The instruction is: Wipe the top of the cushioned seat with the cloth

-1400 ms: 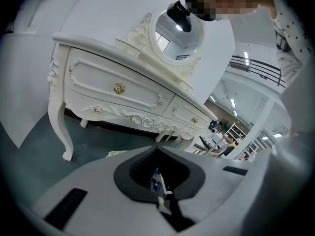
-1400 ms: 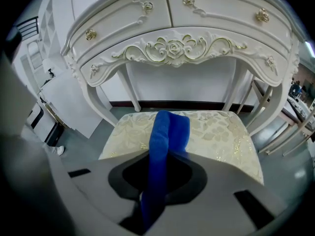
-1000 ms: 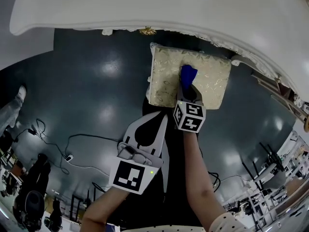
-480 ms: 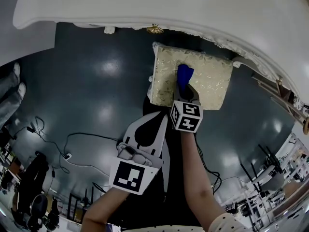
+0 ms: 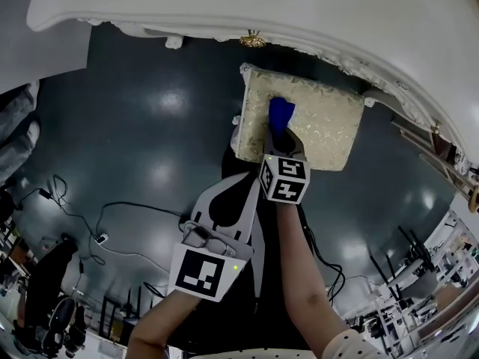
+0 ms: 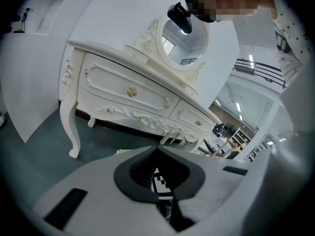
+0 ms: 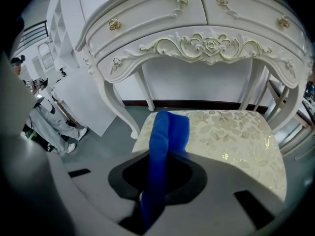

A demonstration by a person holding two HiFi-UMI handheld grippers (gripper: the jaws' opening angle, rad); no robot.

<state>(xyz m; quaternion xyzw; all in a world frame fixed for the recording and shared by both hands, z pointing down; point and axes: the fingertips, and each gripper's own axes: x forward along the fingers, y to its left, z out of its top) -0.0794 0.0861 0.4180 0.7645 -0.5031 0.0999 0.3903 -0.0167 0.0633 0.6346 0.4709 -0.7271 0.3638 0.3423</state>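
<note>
The white carved dressing table [image 7: 197, 18] stands over the gold-patterned cushioned seat [image 7: 231, 132] on the dark floor [image 5: 150, 126]. Your left gripper [image 5: 238, 189] hangs short of the seat, its jaws together with nothing between them. Your right gripper [image 5: 280, 137] is clamped on the blue cloth [image 5: 281, 113], which lies on the seat's top, left of centre.
</note>
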